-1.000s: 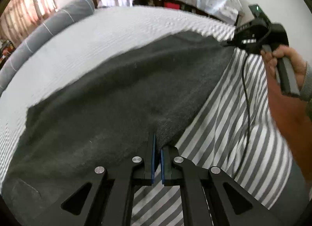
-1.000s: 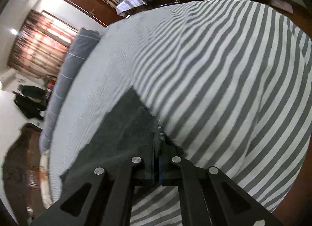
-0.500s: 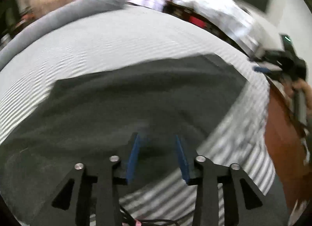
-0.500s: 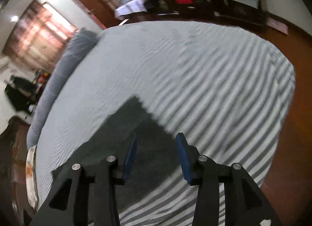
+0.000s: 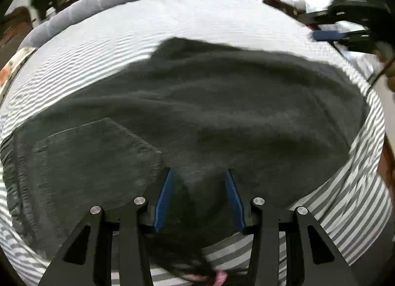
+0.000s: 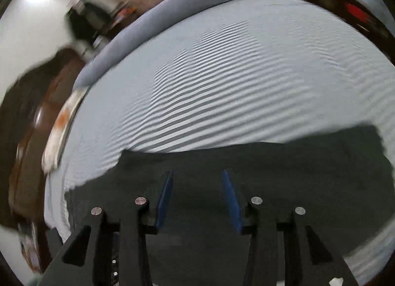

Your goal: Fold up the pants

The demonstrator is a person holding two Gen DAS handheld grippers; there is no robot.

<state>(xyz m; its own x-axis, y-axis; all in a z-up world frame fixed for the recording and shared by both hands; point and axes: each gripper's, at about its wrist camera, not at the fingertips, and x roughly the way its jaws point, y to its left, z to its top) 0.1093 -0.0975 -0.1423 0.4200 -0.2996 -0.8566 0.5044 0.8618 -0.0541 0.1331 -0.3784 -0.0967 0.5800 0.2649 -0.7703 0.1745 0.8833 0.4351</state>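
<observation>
On the striped bed (image 5: 222, 22) the dark pants (image 5: 222, 103) lie flat, long axis running from 8 to 2 o'clock in the left view, back pocket (image 5: 93, 157) at 8. The left gripper (image 5: 198, 199) and right gripper (image 6: 197, 199) hover over the fabric, jaws just parted, moderately wide, gripping nothing.

No legible text, no labels, no brand marks, no numbers, no signs — either wrist view, motion-blurred throughout

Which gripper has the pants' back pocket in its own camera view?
The left gripper: a stitched patch pocket lies left of its fingers. The right gripper sees only plain dark pants.
</observation>
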